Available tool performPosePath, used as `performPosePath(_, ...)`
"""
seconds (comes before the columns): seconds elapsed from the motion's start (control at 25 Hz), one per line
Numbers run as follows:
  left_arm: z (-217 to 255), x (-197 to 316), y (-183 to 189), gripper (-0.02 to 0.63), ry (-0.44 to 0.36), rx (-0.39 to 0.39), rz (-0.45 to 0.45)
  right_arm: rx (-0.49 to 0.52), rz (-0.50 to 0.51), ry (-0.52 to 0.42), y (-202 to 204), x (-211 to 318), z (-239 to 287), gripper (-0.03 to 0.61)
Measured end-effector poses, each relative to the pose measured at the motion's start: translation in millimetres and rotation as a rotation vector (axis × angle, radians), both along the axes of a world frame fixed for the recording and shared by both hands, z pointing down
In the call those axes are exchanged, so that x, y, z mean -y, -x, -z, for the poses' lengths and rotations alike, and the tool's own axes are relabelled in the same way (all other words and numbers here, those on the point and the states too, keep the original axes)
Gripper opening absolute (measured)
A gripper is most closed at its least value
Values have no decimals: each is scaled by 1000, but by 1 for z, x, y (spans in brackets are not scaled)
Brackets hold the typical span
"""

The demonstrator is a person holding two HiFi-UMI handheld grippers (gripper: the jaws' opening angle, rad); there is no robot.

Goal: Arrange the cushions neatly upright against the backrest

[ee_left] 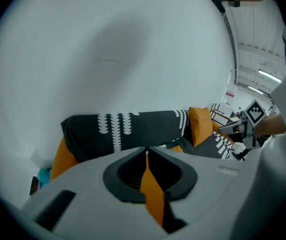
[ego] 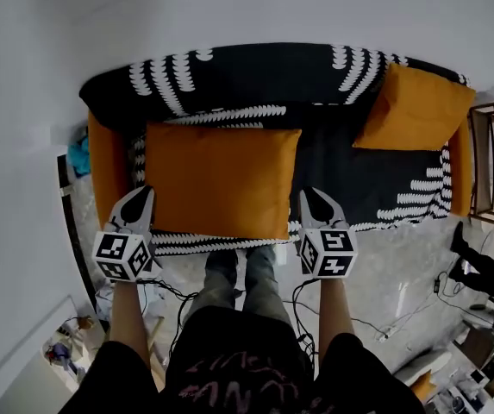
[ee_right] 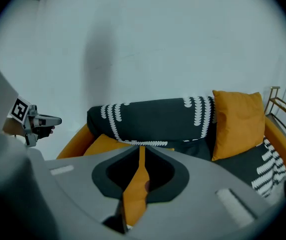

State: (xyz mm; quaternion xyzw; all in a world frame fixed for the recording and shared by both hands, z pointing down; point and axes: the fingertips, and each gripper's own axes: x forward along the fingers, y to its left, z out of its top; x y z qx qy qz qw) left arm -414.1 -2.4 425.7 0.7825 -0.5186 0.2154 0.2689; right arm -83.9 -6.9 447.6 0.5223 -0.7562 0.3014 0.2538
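Head view: a person stands at an orange sofa (ego: pixel 107 166) draped in a black throw with white scalloped bands (ego: pixel 350 175). A large orange rectangular fabric cushion (ego: pixel 221 179) lies flat on the left part of the seat, held by its two near corners. The left tool (ego: pixel 146 195) is closed to a slit on a fold of orange cloth at the near left corner, and the right tool (ego: pixel 309 195) is pinched likewise on the near right corner. Each gripper view shows the fabric running between the jaws. A smaller second orange cushion (ego: pixel 415 106) already leans upright in the sofa's right corner against the backrest (ego: pixel 255 80). The step in hand appears to be tipping the flat cushion up onto its far edge. Doing that well probably means raising both corners together and level, so that it pivots rather than twists. It also means holding the pinch firm on thin cloth that could slip, and releasing only once the cushion sits square against the backrest.
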Motion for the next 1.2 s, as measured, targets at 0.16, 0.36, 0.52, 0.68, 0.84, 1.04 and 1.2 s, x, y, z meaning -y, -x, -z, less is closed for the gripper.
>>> performPosePath(0.16,-34,1,9,52,46,1,-3,13,18,53,5,0,-37,68)
performPosePath(0.36,-99,11,12,197,128,-14,-68,25,54,138,3,3,-94,165)
performPosePath(0.52,-148,12,24,252,187,28,-95,33,44,198,0,-5,-135,237)
performPosePath(0.68,-200,7,57,315,252,20,-54,53,22,268,17,-17,-180,328)
performPosePath(0.84,-244,11,58,422,319,34,-31,42,13,296,-1,-16,-221,385)
performPosePath(1.04,-288,11,71,495,348,77,-34,60,29,340,-8,-19,-262,441)
performPosePath(1.2,-309,8,85,587,350,9,-7,109,10,351,-3,-27,-287,478)
